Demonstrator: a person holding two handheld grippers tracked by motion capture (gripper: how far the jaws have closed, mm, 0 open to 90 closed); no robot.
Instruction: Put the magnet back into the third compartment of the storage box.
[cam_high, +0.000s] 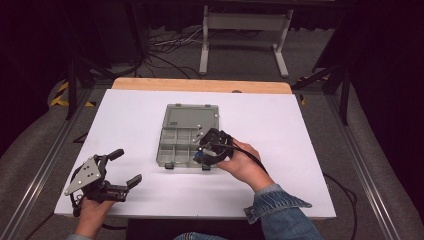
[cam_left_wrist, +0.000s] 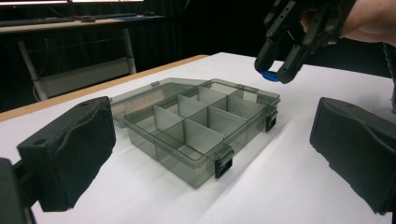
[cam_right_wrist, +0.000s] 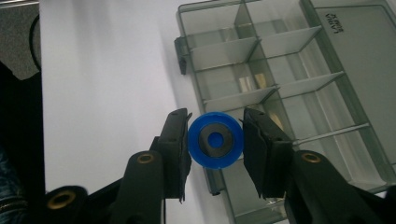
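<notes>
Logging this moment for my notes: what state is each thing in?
Organizer box: lid open, lying flat on the table; compartments look empty.
Blue disc: clamped between the right gripper's jaws, held above the box's edge.
Right gripper: shut on the disc.
Left gripper: jaws open, holding nothing.

The organizer box (cam_left_wrist: 196, 126) looks like smoky, see-through plastic, smooth and a little glossy, with black plastic latches (cam_left_wrist: 223, 163). The blue disc (cam_right_wrist: 215, 140) is glossy plastic with a dark grey ring in its middle, perhaps metal, though this is hard to judge. The jaws of the left gripper (cam_left_wrist: 210, 154) carry matt black pads (cam_left_wrist: 74, 149) with a rough, foam-like surface. The tabletop (cam_high: 300, 130) has a smooth matt white cover, and a bare wood edge (cam_high: 200, 85) shows at its far side. The sleeve (cam_high: 280, 205) is blue denim cloth.
</notes>
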